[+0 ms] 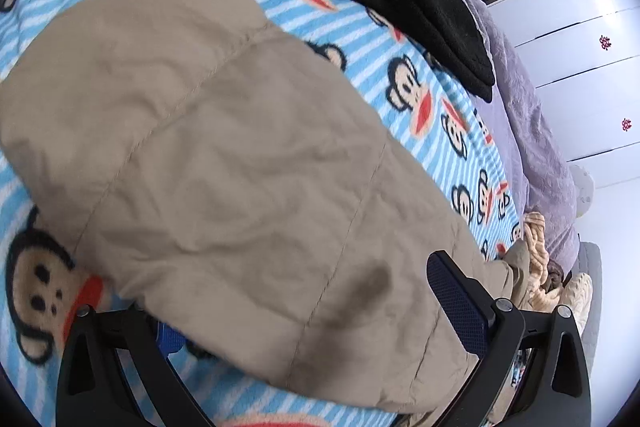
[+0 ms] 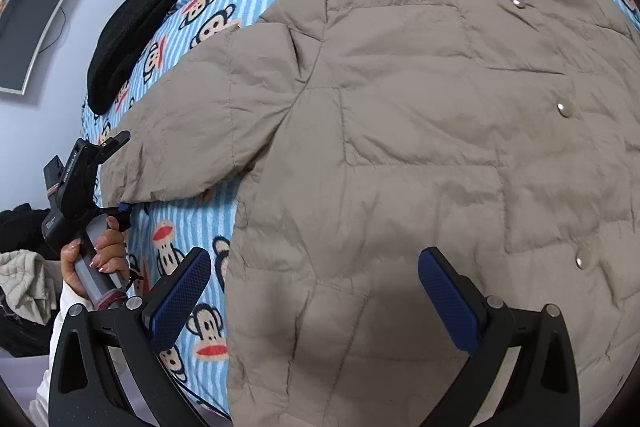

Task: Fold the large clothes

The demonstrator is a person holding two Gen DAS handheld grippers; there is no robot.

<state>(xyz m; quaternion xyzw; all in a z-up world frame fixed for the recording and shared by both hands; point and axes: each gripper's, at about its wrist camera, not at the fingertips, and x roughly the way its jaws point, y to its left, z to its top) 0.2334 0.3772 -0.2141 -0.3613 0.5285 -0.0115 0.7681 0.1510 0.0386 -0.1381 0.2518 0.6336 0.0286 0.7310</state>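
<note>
We see a bed covered by a blue-and-white striped blanket (image 2: 188, 227) printed with cartoon monkey faces, with a lilac bedspread (image 1: 532, 147) at its far edge and white cupboard doors (image 1: 576, 39) beyond. A dark screen (image 2: 30, 27) hangs on the pale wall.

Spread flat across the blanket is the biggest thing here, a beige quilted jacket (image 2: 420, 155), front up, its snaps (image 2: 564, 109) running down one side and its collar at the far end. One sleeve (image 2: 192, 139) lies out to the side on the blanket. A folded black garment (image 2: 132, 27) rests on the blanket near the far edge, apart from the jacket.

Our right gripper (image 2: 316, 291) hovers over the jacket's lower part, its jaws spread wide with nothing between them. Our left gripper (image 2: 122, 177) sits at the end of the sleeve, jaws apart around the cuff with one finger above the fabric and one beneath it. A hand (image 2: 96, 255) in a white sleeve holds its handle.
</note>
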